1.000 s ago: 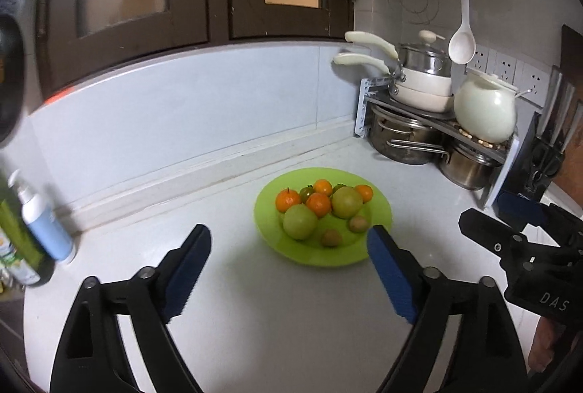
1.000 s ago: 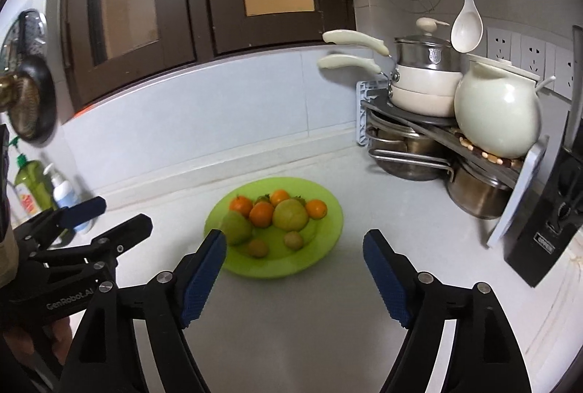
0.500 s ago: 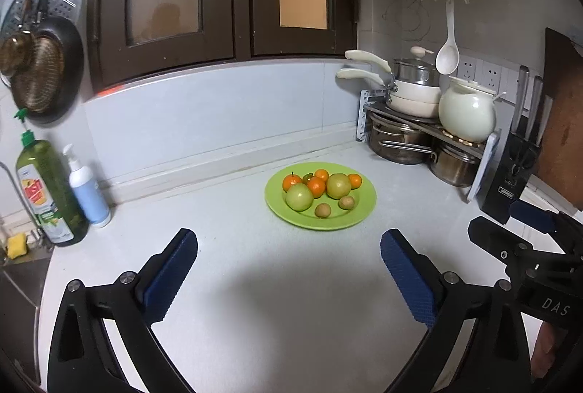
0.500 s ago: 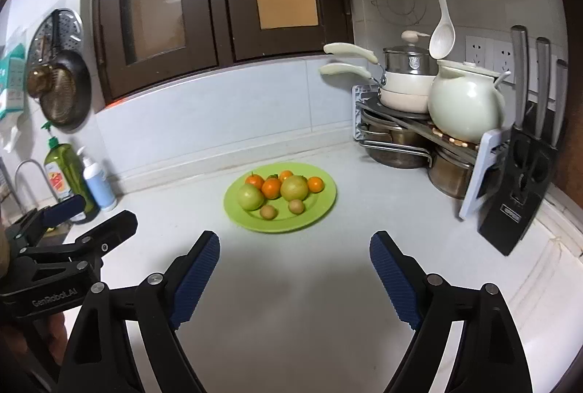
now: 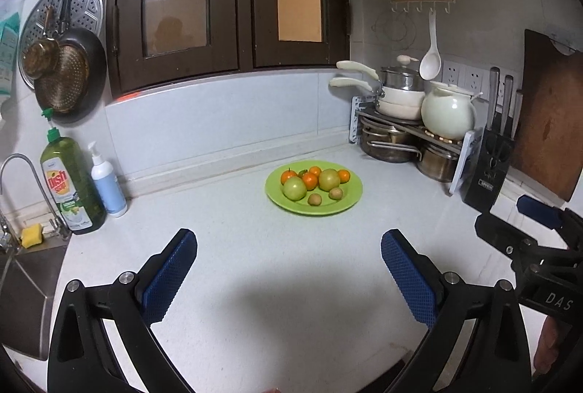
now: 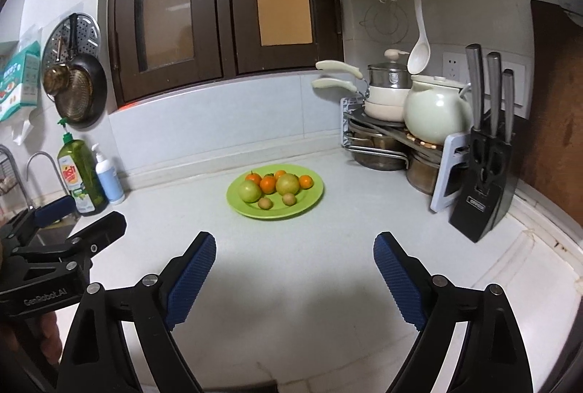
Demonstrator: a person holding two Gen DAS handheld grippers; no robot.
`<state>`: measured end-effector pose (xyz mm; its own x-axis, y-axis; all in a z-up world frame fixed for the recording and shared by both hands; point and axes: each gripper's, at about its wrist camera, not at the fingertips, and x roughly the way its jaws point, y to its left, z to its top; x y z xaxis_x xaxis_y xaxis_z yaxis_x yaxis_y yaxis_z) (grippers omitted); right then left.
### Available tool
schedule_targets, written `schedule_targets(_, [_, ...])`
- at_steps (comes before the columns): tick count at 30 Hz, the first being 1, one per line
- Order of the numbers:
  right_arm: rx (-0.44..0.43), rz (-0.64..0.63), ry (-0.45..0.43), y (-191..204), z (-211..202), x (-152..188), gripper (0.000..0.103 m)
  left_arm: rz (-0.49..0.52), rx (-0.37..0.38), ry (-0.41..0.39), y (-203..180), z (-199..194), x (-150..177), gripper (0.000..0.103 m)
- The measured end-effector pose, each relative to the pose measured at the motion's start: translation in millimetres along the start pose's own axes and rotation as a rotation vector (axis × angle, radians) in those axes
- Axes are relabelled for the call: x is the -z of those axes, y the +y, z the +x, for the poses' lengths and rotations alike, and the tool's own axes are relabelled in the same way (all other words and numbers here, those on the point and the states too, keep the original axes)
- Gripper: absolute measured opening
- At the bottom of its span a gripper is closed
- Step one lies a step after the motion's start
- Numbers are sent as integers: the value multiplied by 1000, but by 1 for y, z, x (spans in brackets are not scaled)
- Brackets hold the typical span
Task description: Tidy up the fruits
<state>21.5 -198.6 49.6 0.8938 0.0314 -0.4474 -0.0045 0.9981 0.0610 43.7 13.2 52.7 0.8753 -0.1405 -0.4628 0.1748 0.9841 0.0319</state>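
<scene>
On the white surface [image 5: 255, 265], near the back wall, sits a green plate [image 5: 349, 200] with the fruits [image 5: 313, 185] piled on it — small oranges [image 6: 269, 183] at the back, two big green ones [image 6: 250, 191] in the middle, and two little brown ones [image 6: 265, 203] at the front. Both grippers are well away from the plate. The left gripper [image 5: 289, 271] has its fingers spread wide with nothing between them. The right gripper [image 6: 294, 271] is empty too, and its fingers have just been opening.

The fruits look round and smooth, so they may roll or slip. The big green ones are likely heavier and firm — best held across the widest part. The oranges are probably softer, so a gentle squeeze is safer. The brown ones are tiny and need the fingers to close a long way. The plate looks light and could slide if bumped.
</scene>
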Motion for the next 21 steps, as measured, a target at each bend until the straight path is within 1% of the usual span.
schedule_targets(4, [4,-9,-4,2,-11,5,90,15,-10,0,-2,-13,8,103])
schedule_targets(8, [4,-14,-10,4,-21,9,90,24,-12,-17,-4,-25,13,103])
schedule_targets(21, [-5,-11,-12,-1,-41,18,90,26,-1,-43,-15,-42,18,103])
